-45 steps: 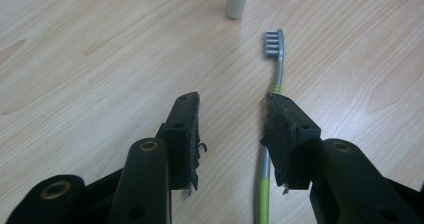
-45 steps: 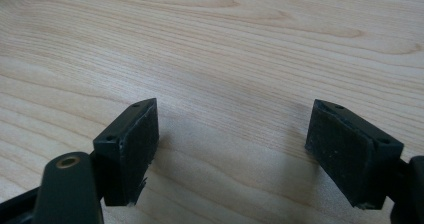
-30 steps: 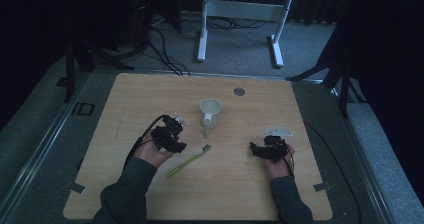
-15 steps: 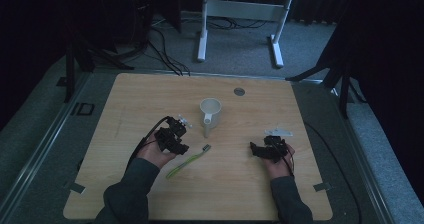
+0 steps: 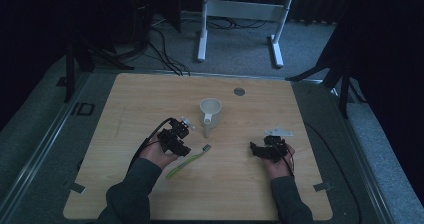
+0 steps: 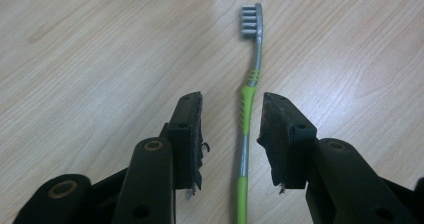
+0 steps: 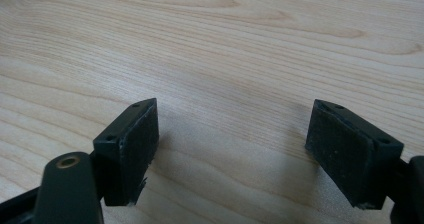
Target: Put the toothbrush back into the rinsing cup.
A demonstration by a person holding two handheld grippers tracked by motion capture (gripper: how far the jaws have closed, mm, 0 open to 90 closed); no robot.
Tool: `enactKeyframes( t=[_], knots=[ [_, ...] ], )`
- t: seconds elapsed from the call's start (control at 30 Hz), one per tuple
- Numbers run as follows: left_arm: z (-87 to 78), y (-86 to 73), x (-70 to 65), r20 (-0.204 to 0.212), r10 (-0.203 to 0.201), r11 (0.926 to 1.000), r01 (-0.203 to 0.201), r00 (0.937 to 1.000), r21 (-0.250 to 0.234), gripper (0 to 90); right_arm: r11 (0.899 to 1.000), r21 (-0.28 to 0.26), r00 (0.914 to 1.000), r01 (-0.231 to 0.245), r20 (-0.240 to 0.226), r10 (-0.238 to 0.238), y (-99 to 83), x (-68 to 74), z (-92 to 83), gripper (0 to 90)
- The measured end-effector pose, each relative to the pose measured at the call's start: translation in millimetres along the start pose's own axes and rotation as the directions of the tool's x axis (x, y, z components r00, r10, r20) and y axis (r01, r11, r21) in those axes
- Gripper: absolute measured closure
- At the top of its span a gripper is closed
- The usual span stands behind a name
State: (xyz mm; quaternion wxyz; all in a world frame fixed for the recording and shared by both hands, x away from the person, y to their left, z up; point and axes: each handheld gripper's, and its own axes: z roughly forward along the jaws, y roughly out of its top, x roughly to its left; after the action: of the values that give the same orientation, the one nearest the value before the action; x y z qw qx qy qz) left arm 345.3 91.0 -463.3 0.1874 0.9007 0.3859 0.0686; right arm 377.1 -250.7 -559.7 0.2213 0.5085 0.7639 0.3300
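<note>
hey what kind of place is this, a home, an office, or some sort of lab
Probably a lab or recording workspace, not a home: a light wooden table on grey carpet, black cables trailing over the floor beyond it, and a white metal desk frame against a dark backdrop.

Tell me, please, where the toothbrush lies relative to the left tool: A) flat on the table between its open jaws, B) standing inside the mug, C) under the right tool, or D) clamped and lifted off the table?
A: in the left gripper view the toothbrush lies flat on the table, with the left tool open and one jaw either side of the handle, gaps visible.
</note>
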Motion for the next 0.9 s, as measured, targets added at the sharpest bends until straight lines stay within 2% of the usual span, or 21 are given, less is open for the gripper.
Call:
enactKeyframes(
  t=[0.43, 0.67, 0.9],
  knots=[
    [8.7, 2.7, -3.2, 0.023, 0.014, 0.9987, -0.015, 0.9996, 0.049, 61.1, 1.000, 0.000, 1.0000, 0.000, 0.000, 0.000, 0.0, 0.0, 0.0, 20.7],
    [14.0, 4.7, -5.8, 0.037, 0.033, 0.9957, -0.036, 0.9988, 0.085, 61.2, 1.000, 0.000, 1.0000, 0.000, 0.000, 0.000, 0.0, 0.0, 0.0, 20.8],
    [18.2, 7.4, -7.1, 0.045, 0.033, 0.9938, -0.038, 0.9984, 0.104, 61.5, 1.000, 0.000, 1.0000, 0.000, 0.001, 0.000, 0.0, 0.0, 0.0, 20.7]
  ],
)
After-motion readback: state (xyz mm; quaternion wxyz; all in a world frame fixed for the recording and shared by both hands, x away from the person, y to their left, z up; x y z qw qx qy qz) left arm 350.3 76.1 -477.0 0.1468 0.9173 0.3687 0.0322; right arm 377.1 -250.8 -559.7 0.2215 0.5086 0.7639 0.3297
